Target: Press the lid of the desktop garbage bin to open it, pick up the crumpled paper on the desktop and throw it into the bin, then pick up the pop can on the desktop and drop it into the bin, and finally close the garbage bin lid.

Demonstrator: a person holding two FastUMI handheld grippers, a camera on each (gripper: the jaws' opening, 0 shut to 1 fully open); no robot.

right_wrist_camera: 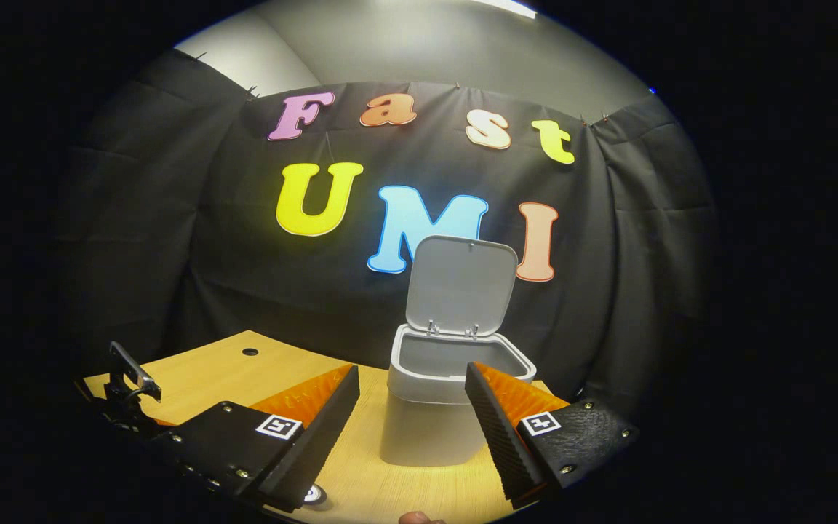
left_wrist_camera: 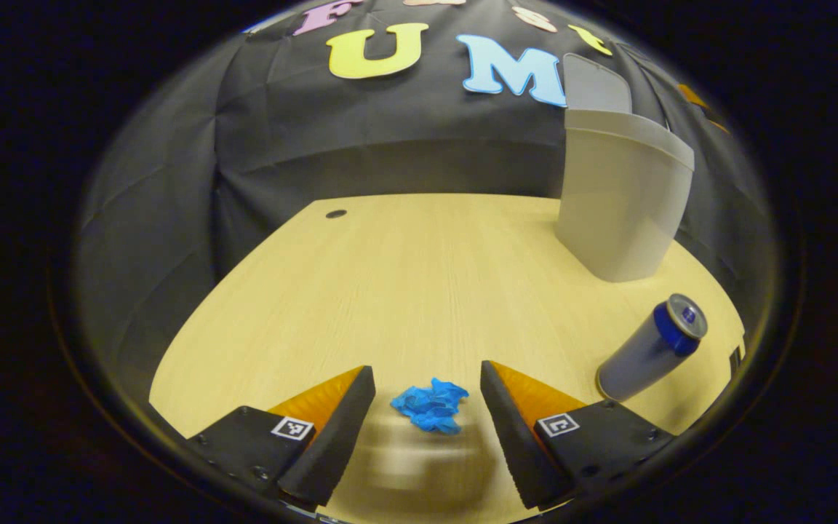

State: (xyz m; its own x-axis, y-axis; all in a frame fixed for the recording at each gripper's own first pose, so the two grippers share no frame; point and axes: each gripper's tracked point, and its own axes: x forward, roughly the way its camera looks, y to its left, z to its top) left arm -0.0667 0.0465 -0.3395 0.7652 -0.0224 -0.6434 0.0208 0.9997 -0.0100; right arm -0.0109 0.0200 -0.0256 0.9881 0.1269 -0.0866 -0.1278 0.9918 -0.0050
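Your left hand-held gripper [left_wrist_camera: 428, 393] is wide open, empty, crumpled paper [left_wrist_camera: 431, 405] centred between its fingers on the bench [left_wrist_camera: 404, 276]: drop straight, pinch its middle, bin [left_wrist_camera: 619, 207] lid already up.

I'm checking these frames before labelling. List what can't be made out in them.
- Bin inside: right gripper view, its front wall hides the bottom, so contents unknown.
- Table patch below the paper: left gripper view, smeared by blur.
- Can label: left gripper view, too small.
- Dark device at the left edge: right gripper view, cut off and dim.
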